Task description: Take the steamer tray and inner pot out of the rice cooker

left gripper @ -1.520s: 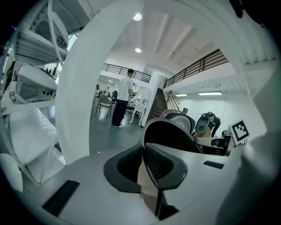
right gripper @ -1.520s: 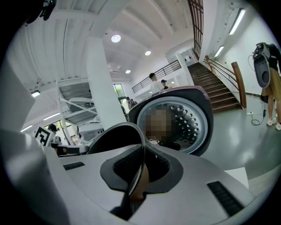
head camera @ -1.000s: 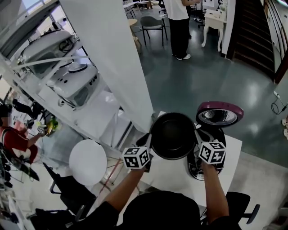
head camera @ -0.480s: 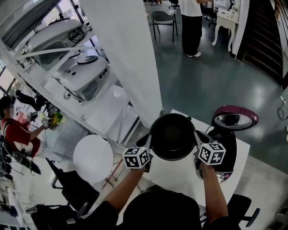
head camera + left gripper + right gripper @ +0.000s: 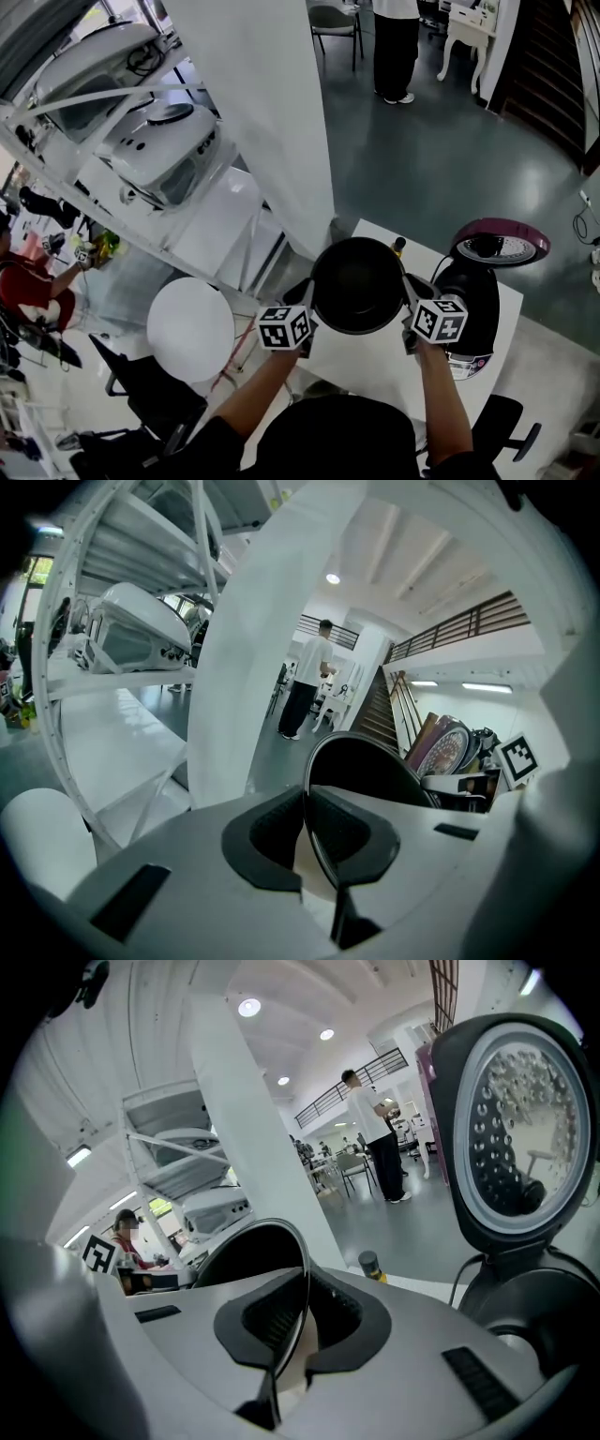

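The black inner pot (image 5: 358,284) hangs over the white table (image 5: 370,367), left of the rice cooker (image 5: 476,292). My left gripper (image 5: 307,292) is shut on the pot's left rim and my right gripper (image 5: 409,289) is shut on its right rim. In the left gripper view the thin rim (image 5: 319,789) runs between the pads of the left gripper (image 5: 305,832). The right gripper view shows the same rim (image 5: 302,1279) pinched by the right gripper (image 5: 298,1321). The cooker's purple-edged lid (image 5: 502,244) stands open, its perforated inner plate (image 5: 520,1115) facing me.
A small yellow-and-black bottle (image 5: 398,246) stands at the table's far edge. A white pillar (image 5: 258,122) rises at the left, with shelves of white cookers (image 5: 159,155) beyond. A round white stool (image 5: 190,328) and black chair (image 5: 141,398) sit lower left. A person (image 5: 398,47) stands far back.
Both grippers have carried the pot left, away from the cooker, and lower toward the table. Their grip on the rim has not changed.
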Tool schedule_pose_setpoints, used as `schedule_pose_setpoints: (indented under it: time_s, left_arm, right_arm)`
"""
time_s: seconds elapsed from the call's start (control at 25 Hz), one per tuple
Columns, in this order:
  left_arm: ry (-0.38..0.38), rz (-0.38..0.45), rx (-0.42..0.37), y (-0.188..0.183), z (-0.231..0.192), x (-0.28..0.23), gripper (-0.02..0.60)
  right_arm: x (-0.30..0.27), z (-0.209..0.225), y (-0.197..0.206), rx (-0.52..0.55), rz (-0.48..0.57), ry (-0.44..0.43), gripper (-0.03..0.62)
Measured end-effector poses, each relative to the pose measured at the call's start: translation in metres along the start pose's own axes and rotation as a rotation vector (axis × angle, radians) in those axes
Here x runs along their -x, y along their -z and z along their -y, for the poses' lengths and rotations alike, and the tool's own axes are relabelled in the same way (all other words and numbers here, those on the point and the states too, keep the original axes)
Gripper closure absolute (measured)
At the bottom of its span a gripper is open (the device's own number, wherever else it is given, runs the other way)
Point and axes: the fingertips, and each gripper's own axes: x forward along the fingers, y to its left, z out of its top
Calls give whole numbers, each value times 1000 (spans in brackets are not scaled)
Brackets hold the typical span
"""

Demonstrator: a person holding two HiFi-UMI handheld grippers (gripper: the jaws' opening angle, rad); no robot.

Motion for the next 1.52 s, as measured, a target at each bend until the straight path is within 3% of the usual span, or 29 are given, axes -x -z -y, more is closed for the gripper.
schedule_pose_setpoints:
  time_s: [0.84,1.52]
  left_arm:
    - [-33,-156,45,87,-50,-42,560]
    - [-27,-222,69,116,-56,-61,560]
  right_arm:
    - [-43,27,101,-9,-226,62,579]
    - [-56,48,134,-30,-303,109,577]
